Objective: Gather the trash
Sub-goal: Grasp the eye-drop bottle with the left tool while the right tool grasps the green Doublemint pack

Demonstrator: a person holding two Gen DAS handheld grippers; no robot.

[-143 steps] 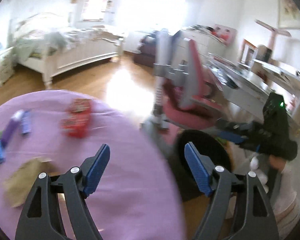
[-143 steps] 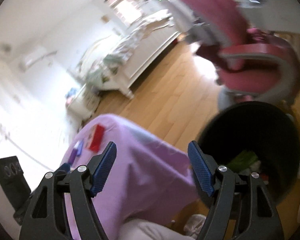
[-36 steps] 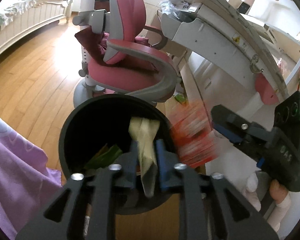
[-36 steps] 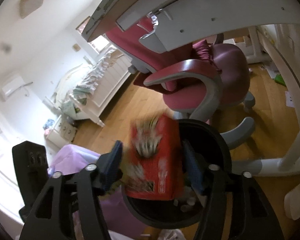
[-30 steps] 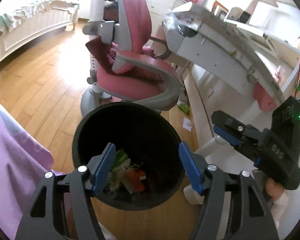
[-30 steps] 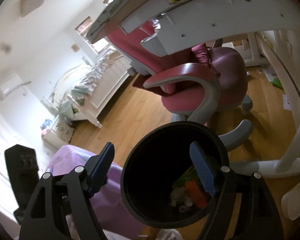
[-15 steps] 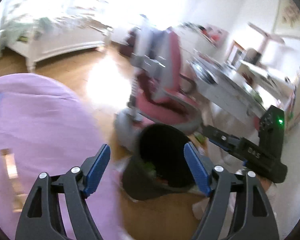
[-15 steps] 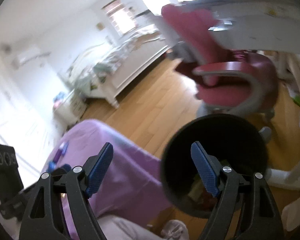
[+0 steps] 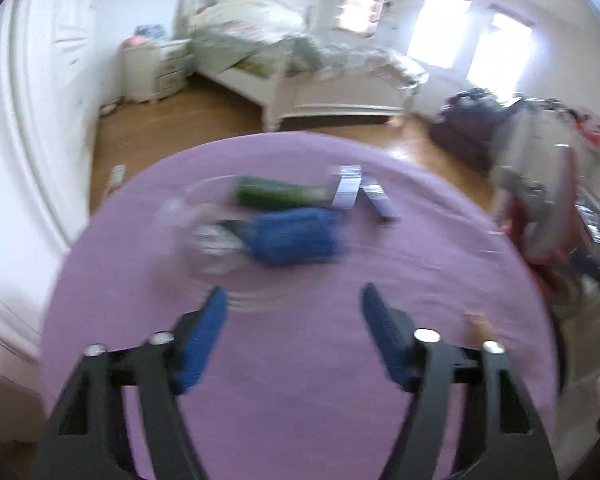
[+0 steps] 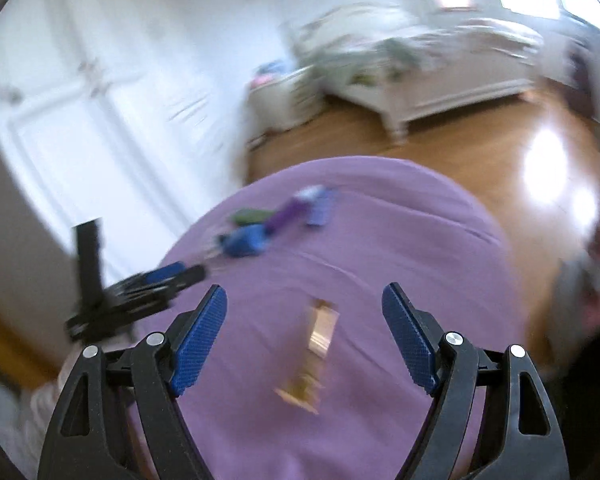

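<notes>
With both my left hand-held gripper (image 9: 292, 316) and right hand-held gripper (image 10: 304, 316) spread and empty over the purple worktop (image 9: 300, 400), I judge the next pick is the blue packet (image 9: 292, 236) lying mid-worktop beside the green wrapper (image 9: 276, 196).

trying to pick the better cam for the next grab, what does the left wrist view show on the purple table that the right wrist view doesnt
Only the left wrist view shows the clear, blurred plastic item beside the blue package.

Only the right wrist view shows the tan strip lying between the open right gripper fingers, plus the left gripper from the side.

Both show the purple tablecloth, blue package, green wrapper and the bed.
</notes>
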